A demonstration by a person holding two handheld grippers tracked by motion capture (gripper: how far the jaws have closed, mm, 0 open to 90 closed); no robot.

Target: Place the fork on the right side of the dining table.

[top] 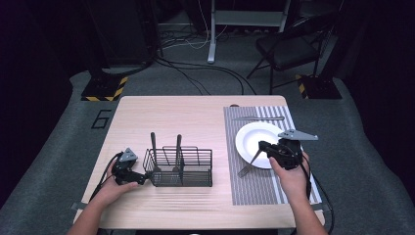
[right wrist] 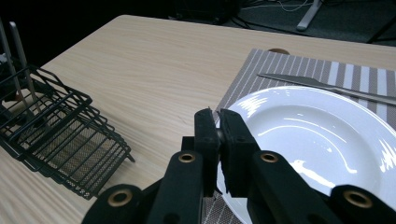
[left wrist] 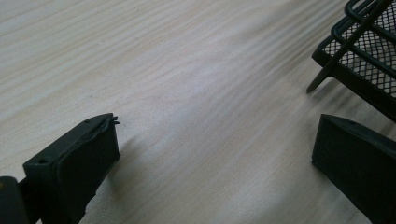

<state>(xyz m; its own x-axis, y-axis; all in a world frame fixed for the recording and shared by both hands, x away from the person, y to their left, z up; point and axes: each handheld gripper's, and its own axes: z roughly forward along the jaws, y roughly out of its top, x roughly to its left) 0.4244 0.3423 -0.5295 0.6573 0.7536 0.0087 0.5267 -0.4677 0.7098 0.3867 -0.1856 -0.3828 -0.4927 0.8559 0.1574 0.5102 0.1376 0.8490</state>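
Gripping a thin grey utensil with the right gripper, jaws pinched almost together on its handle, as seen up close in the right gripper view. Slanting the utensil down and to the left from those jaws, its far end on the striped placemat, just beside the left rim of the white plate; too small to tell whether fork or spoon. Hovering with that gripper over the plate's near left edge. Beyond the plate, lying across the placemat, 1 knife. On the other side, resting the left gripper low on the wooden table, jaws spread wide with bare wood between them, just beside the left end of the black wire basket. Standing upright in that basket, 2 dark-handled utensils.
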